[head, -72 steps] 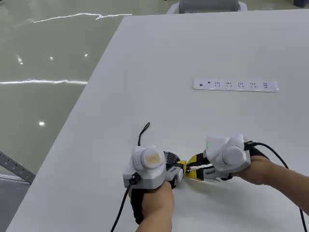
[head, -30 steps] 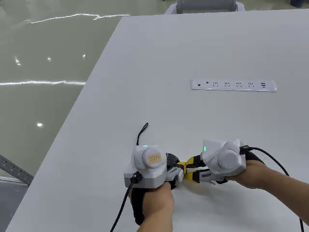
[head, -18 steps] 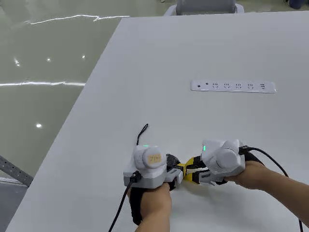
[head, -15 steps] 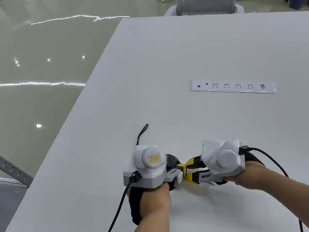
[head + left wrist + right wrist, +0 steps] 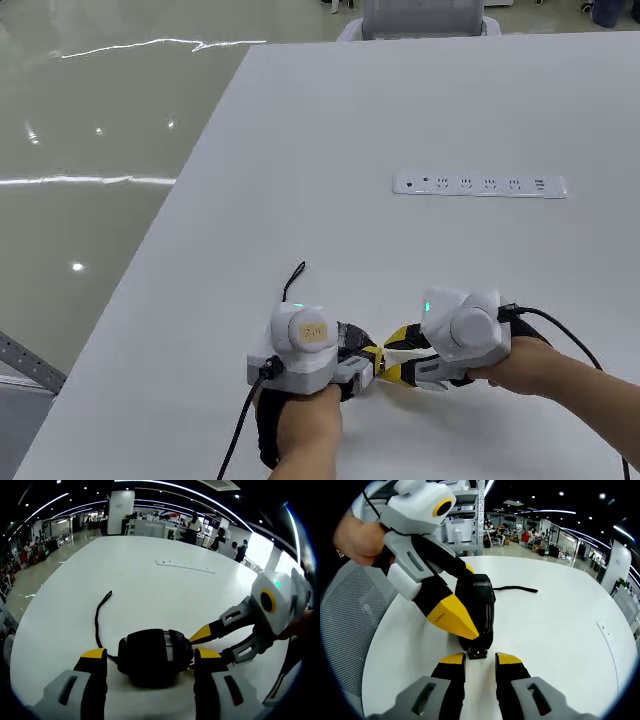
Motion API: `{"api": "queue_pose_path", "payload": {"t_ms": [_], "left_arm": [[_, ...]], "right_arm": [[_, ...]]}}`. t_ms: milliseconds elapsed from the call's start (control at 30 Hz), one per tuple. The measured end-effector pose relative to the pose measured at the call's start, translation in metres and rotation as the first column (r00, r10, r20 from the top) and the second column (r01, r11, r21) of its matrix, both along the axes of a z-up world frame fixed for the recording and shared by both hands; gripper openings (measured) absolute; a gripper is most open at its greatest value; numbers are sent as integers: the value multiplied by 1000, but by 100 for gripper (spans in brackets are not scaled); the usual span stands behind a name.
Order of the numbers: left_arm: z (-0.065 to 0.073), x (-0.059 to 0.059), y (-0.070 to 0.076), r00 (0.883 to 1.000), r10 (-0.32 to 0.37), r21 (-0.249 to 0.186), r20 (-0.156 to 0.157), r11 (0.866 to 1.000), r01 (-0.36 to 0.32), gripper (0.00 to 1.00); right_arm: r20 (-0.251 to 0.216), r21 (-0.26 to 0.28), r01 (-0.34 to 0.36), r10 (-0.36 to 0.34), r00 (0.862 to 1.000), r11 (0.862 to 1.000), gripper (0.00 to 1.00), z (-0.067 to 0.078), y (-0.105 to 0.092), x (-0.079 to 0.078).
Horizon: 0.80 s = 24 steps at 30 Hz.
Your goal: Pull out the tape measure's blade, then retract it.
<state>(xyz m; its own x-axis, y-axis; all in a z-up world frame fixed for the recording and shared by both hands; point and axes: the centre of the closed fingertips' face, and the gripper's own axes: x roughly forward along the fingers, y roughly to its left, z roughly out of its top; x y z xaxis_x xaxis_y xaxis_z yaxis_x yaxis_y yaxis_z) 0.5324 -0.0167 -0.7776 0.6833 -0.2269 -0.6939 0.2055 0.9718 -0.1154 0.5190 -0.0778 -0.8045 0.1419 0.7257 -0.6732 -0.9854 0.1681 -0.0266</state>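
A black tape measure [image 5: 350,334] lies on the white table [image 5: 400,120], near its front edge. In the left gripper view my left gripper [image 5: 151,657] is shut on the tape measure [image 5: 155,647], one yellow-tipped jaw on each side of the case. My right gripper [image 5: 480,660] faces the tape measure [image 5: 476,610] head-on. Its jaws stand a narrow gap apart, with the blade's small end tab [image 5: 477,654] between the tips. No blade shows outside the case. In the head view the left gripper [image 5: 360,355] and right gripper [image 5: 393,356] meet tip to tip.
The tape measure's black wrist strap [image 5: 293,280] trails away across the table. A white power strip [image 5: 478,185] lies further back on the right. A grey chair [image 5: 420,15] stands at the far edge. The table's left edge drops to a glossy floor [image 5: 80,120].
The right gripper has edged slightly closer to the left one. The left gripper keeps its hold on the tape measure, and the view has shifted a little.
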Motion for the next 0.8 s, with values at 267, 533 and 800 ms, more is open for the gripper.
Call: {"api": "queue_pose_path", "payload": {"t_ms": [267, 533, 800], "left_arm": [[4, -1, 4, 996, -85, 1, -4, 996, 85, 73], [8, -6, 4, 979, -205, -28, -14, 978, 205, 78], [8, -15, 1, 940, -341, -9, -17, 940, 341, 81]], "right_arm": [[-17, 16, 48, -48, 999, 999, 30, 11, -9, 1], [-27, 20, 89, -88, 996, 996, 35, 16, -17, -4], [-23, 16, 120, -119, 993, 993, 40, 21, -29, -10]]}}
